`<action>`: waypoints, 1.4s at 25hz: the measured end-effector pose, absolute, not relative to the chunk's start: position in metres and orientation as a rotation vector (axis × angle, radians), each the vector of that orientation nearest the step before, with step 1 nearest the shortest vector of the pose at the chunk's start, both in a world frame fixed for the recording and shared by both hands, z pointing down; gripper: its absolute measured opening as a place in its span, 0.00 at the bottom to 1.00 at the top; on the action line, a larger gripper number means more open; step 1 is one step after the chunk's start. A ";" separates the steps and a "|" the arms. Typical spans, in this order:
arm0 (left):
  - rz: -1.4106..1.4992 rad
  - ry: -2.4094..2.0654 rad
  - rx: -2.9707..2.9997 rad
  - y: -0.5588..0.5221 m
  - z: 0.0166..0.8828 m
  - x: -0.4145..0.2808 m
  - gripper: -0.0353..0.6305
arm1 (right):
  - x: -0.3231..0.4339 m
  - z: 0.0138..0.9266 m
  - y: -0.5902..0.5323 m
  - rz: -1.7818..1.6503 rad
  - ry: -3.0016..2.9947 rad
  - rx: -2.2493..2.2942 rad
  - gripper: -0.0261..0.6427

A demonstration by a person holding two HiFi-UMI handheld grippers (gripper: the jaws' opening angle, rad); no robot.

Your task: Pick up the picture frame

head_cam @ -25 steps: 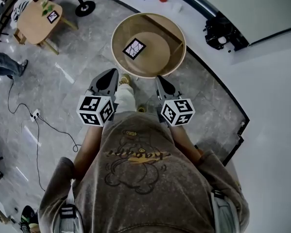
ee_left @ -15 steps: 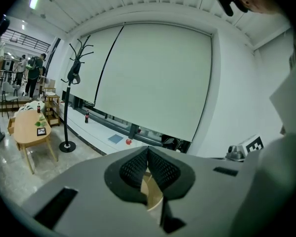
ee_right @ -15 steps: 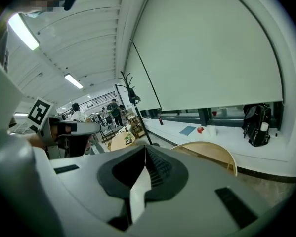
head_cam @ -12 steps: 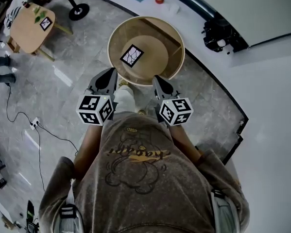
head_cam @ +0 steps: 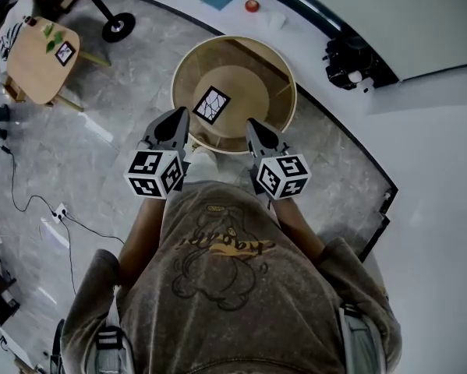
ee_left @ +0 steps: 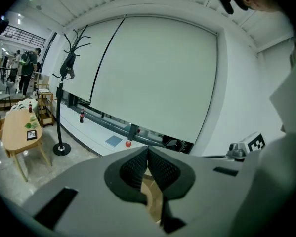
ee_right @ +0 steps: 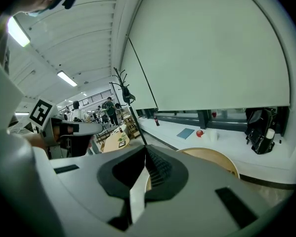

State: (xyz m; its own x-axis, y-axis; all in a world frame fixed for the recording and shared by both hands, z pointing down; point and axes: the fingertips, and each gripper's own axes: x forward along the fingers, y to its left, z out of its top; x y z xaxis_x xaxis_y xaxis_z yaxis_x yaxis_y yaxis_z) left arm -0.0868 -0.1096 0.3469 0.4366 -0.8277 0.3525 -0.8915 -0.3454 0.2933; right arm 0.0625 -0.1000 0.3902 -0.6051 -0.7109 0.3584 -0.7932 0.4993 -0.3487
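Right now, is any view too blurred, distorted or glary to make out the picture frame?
Head view: sharp and evenly lit, picture frame clear on the round table, straight lines bowed by the lens. Left gripper view: heavy fisheye, black corners, shut jaws fill the foreground. Right gripper view: same distortion, ceiling light flares top left; frame in neither gripper view.

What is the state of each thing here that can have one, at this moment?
Left tool: shut, empty.
Right tool: shut, empty.
Frame: on the round table, not held.
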 end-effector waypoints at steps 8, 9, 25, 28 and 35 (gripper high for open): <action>0.227 -1.370 2.307 -0.177 0.347 -0.106 0.08 | 0.041 0.386 -0.158 0.732 -2.534 1.391 0.07; 0.230 -1.361 2.315 -0.186 0.347 -0.109 0.08 | 0.038 0.386 -0.166 0.732 -2.530 1.406 0.07; 0.284 -1.300 2.363 -0.267 0.352 -0.118 0.08 | 0.029 0.386 -0.238 0.742 -2.493 1.484 0.07; 0.288 -1.324 2.336 -0.271 0.358 -0.117 0.08 | 0.031 0.390 -0.241 0.754 -2.496 1.460 0.07; 0.293 -1.344 2.299 -0.279 0.370 -0.116 0.08 | 0.031 0.401 -0.252 0.791 -2.494 1.430 0.07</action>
State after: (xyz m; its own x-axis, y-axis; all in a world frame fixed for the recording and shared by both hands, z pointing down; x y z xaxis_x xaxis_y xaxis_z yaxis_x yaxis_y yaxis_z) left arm -0.1158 -0.2787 0.3702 0.5006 -0.7669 0.4015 -0.8644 -0.4184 0.2788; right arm 0.0313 -0.2516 0.4012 -0.5303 -0.7549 0.3858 -0.8393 0.4030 -0.3650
